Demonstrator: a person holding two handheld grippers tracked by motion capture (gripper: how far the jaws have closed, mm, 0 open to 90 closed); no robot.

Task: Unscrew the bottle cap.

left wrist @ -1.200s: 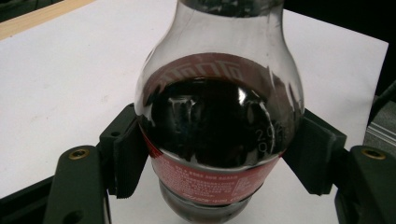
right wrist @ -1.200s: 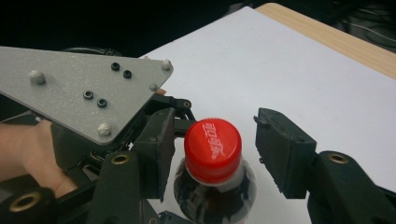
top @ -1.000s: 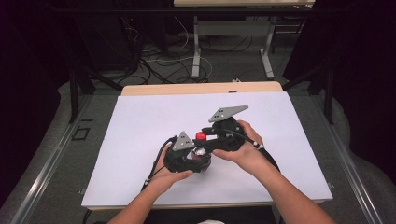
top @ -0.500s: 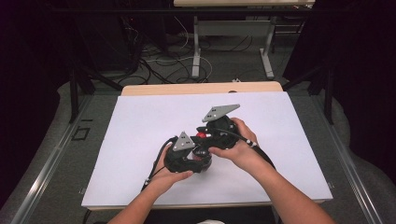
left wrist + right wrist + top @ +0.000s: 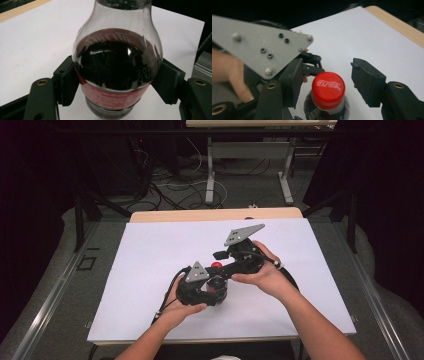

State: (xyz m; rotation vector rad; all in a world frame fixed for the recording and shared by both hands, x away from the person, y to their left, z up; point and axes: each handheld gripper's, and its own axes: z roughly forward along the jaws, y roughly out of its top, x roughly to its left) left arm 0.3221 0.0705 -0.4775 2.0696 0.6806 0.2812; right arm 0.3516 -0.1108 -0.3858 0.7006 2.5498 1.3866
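White paper covers the desk point(image 5: 150, 270), where a cola bottle point(image 5: 116, 70) stands near the front middle. Left hand-held gripper point(image 5: 117, 86) clamps its body from both sides; right hand-held gripper point(image 5: 325, 82) hangs open around the red cap point(image 5: 328, 90), not touching.

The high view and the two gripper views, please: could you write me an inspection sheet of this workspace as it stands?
Surface: white sheet covering a wooden table; bare apart from the job's things.
Job's things: cola bottle, dark drink, red label, red cap on.
Clutter: nothing seen.
Grippers: left hand-held gripper shut on the bottle's body, jaws against both sides; right hand-held gripper open, jaws either side of the cap, not touching.
Cables: a black cable trails from the left hand-held gripper; loose cables lie on the floor behind the table.
Surroundings: dark room, another table's legs beyond, grey floor.
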